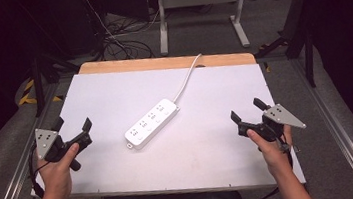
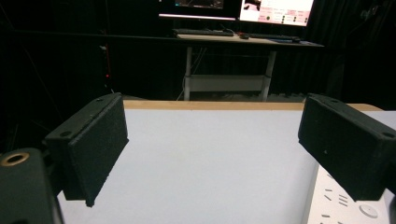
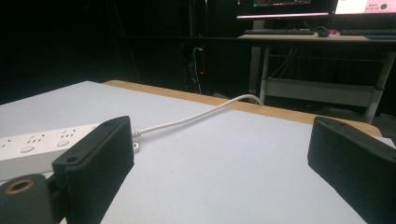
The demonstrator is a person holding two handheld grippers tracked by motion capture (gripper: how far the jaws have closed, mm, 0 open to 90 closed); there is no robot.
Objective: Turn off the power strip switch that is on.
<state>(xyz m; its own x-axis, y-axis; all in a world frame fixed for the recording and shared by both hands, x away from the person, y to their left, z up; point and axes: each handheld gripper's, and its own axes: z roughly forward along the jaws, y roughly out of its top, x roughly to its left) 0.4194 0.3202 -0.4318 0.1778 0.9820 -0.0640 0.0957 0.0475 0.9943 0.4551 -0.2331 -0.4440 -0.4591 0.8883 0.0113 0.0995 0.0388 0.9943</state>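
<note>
Across the high view, a white power strip [image 1: 151,123] lies aslant at the middle of the white counter [image 1: 210,146], its cord [image 1: 186,77] running off toward 1 o'clock over the far wooden edge. The left tool [image 1: 72,124] sits at 9 o'clock, the right tool [image 1: 246,109] at 3 o'clock, each in a hand, both spread wide and holding nothing, well apart from the strip.

From the left gripper view, the jaws stand wide apart over bare counter; the strip's end shows at 5 o'clock.

From the right gripper view, the jaws gape empty; the strip lies at 9 o'clock, its cord curving toward 1 o'clock.
</note>
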